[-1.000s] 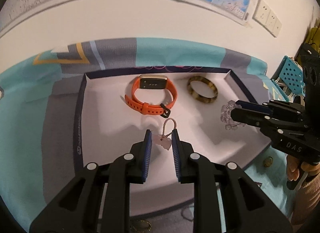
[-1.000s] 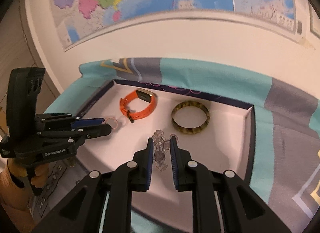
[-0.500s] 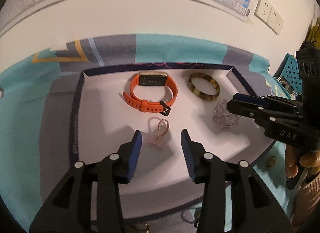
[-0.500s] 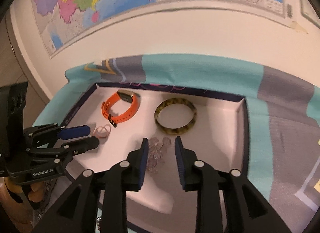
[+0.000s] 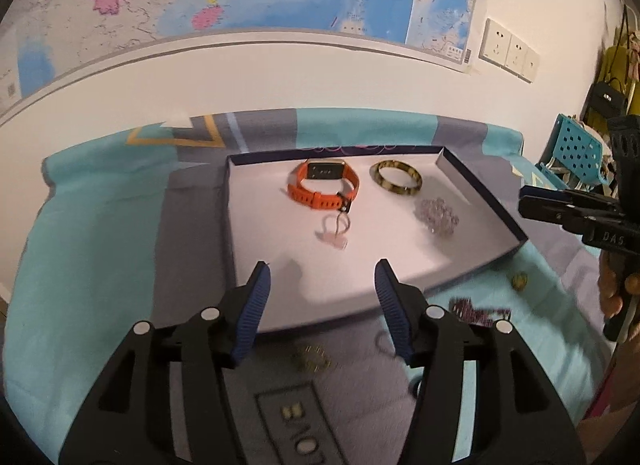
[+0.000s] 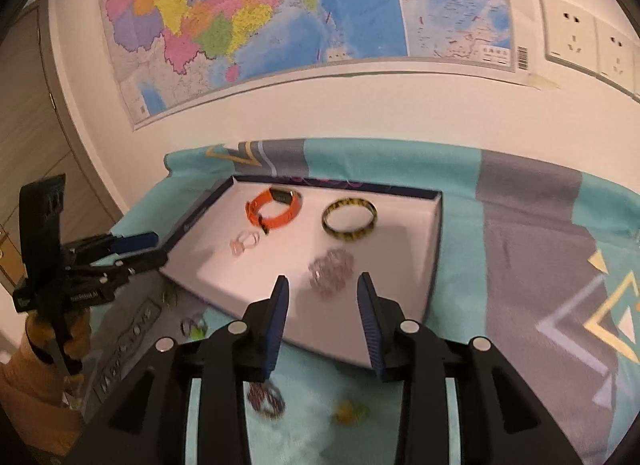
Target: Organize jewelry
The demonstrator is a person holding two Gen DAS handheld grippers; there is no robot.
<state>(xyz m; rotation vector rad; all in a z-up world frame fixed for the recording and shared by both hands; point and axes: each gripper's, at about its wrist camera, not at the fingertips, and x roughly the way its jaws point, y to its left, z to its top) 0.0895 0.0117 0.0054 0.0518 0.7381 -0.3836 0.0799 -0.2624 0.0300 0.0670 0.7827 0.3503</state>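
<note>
Both grippers have just been opening and hold nothing: the left gripper (image 5: 322,285) has its jaws spread wide above the tray's (image 5: 480,193) near edge, the right gripper (image 6: 322,297) parted likewise. In the tray lie 4 pieces: orange watch (image 5: 322,187), tortoiseshell bangle (image 5: 399,182), pink charm (image 5: 334,231), clear bead bracelet (image 6: 332,267).

Small pieces on the cloth (image 6: 460,169) — gold (image 5: 310,358), purple (image 6: 266,399), yellow (image 6: 350,411) — are too blurred to identify.
</note>
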